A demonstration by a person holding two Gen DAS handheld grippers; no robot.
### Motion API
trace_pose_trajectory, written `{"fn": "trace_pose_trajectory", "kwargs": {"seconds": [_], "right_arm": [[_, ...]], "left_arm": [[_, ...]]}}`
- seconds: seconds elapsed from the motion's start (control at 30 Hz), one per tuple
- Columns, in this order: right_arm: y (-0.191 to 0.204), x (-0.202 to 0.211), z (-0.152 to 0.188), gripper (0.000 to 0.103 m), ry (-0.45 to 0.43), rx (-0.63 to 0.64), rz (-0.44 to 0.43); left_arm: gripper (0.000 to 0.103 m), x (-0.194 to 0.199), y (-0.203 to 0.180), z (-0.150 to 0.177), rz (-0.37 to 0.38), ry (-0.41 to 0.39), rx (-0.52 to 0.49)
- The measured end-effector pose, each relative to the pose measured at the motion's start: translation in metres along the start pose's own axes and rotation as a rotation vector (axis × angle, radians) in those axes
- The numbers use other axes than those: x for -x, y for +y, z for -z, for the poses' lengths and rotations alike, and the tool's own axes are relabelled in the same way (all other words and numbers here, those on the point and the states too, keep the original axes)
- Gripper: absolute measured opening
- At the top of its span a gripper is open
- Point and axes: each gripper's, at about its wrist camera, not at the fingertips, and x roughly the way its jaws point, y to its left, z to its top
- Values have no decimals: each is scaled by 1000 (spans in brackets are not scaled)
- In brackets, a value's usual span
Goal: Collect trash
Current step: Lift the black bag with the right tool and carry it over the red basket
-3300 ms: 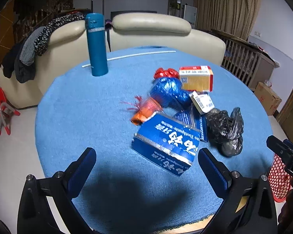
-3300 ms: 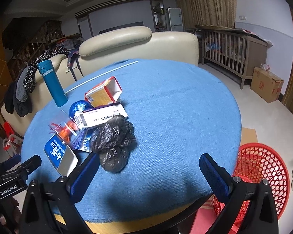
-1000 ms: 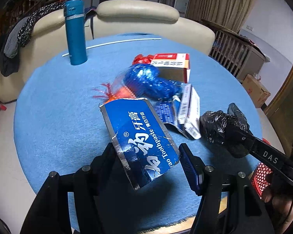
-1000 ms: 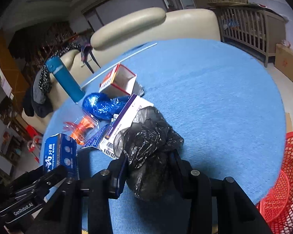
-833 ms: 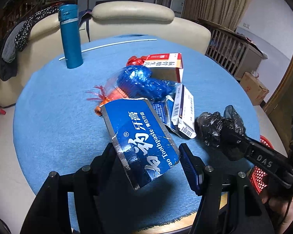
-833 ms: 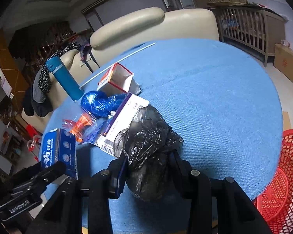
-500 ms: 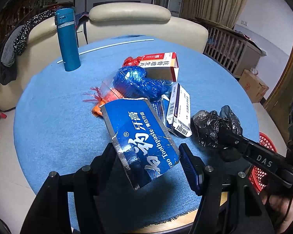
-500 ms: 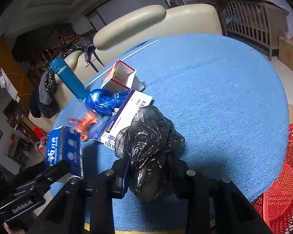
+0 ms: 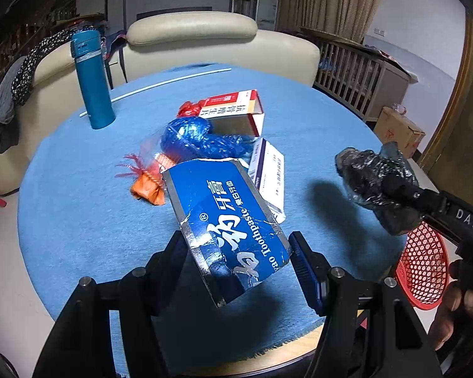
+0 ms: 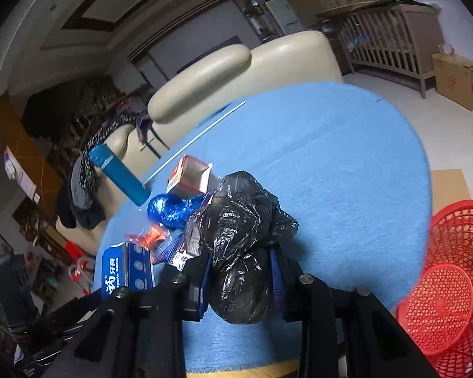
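My left gripper (image 9: 239, 260) is shut on a blue toothpaste box (image 9: 224, 217) and holds it above the near part of the round blue table (image 9: 78, 189). The black plastic bag (image 10: 242, 245) is clamped in my right gripper (image 10: 241, 278) and hangs clear of the table; the left wrist view shows the black bag (image 9: 375, 182) lifted at the right, its shadow on the cloth. On the table lie a blue foil bag (image 9: 195, 138), an orange wrapper (image 9: 146, 182), a white carton (image 9: 268, 173) and a red-and-white box (image 9: 233, 110). A red mesh basket (image 10: 447, 271) stands on the floor at the right.
A teal flask (image 9: 91, 78) stands at the table's far left, with a thin white rod (image 9: 160, 85) lying behind it. Cream sofas (image 9: 205, 41) ring the far side. A wooden crib (image 9: 359, 75) and a cardboard box (image 9: 397, 129) are at the right.
The right gripper has lifted the black bag off the table and carried it to the right, toward the red basket. The left gripper still grips the toothpaste box and has drawn back slightly.
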Motion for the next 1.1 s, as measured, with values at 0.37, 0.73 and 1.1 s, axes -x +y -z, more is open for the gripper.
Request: {"fn": "trace_pose_trajectory", "kwargs": {"seconds": [0.37, 0.73, 1.1], "right_arm": [[-36, 44, -2, 34, -77, -80, 17], [-80, 92, -2, 34, -150, -111, 129], [-134, 137, 8, 34, -188, -110, 332]], "left_arm": [[67, 6, -31, -5, 36, -15, -67], [67, 14, -102, -20, 120, -26, -208], [67, 9, -187, -26, 228, -14, -344]]}}
